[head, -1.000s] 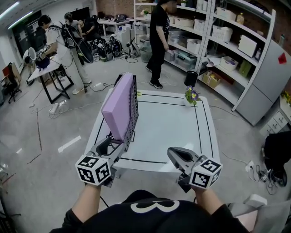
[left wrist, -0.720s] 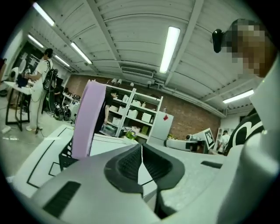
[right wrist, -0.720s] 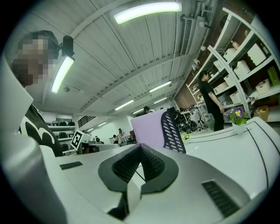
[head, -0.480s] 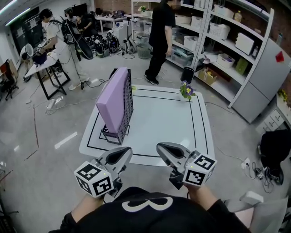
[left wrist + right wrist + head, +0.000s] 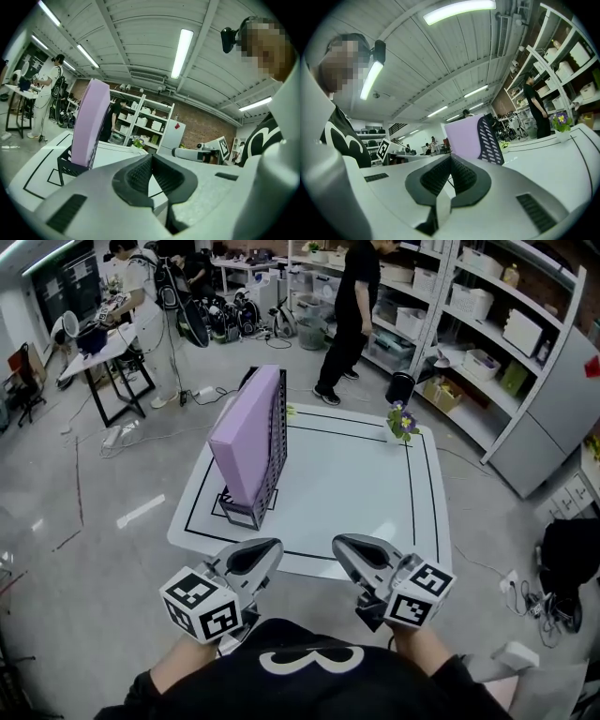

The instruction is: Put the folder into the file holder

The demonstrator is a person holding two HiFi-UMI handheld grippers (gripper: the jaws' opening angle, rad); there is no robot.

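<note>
The purple folder [image 5: 246, 439] is standing upright inside the black file holder [image 5: 278, 432], which is sitting toward the left side of the white table [image 5: 356, 493]. The left gripper [image 5: 265, 552] and the right gripper [image 5: 347, 547] are both hovering just off the table's near edge, each with its jaws pressed together and gripping nothing. A small flower pot [image 5: 401, 424] is sitting at the table's far right corner.

Lilac folder [image 5: 246, 439] upright in black file holder [image 5: 272, 457]
</note>
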